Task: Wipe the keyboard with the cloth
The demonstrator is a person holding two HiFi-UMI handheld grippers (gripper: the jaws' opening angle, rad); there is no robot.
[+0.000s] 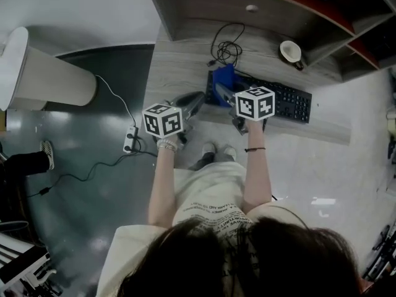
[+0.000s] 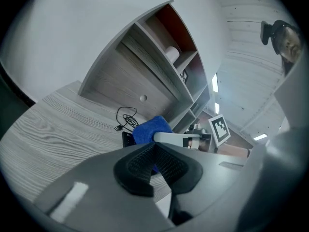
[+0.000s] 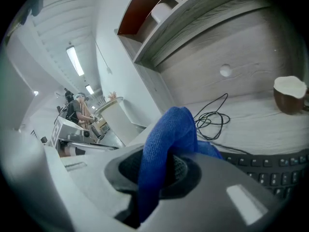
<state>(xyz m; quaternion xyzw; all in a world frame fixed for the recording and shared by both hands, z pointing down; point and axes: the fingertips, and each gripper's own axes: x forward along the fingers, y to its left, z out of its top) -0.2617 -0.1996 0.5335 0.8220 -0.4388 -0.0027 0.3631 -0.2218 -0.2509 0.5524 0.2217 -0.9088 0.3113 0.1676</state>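
No text, brand or number can be read with certainty. The person's shirt (image 1: 213, 218) carries lines of dark print, seen from above and too small to make out. Each marker cube (image 1: 163, 120) bears black-and-white coded squares only, with no letters or digits; the same holds for the second cube (image 1: 255, 103). The keyboard (image 3: 275, 173) shows no legible key legends.

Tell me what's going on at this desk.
A person is at a wood-grain desk with a gripper in each hand. The right gripper is shut on a blue cloth, held at the left end of the black keyboard. The left gripper hangs beside it, jaws together, holding nothing. Whether the cloth touches the keys can't be told.
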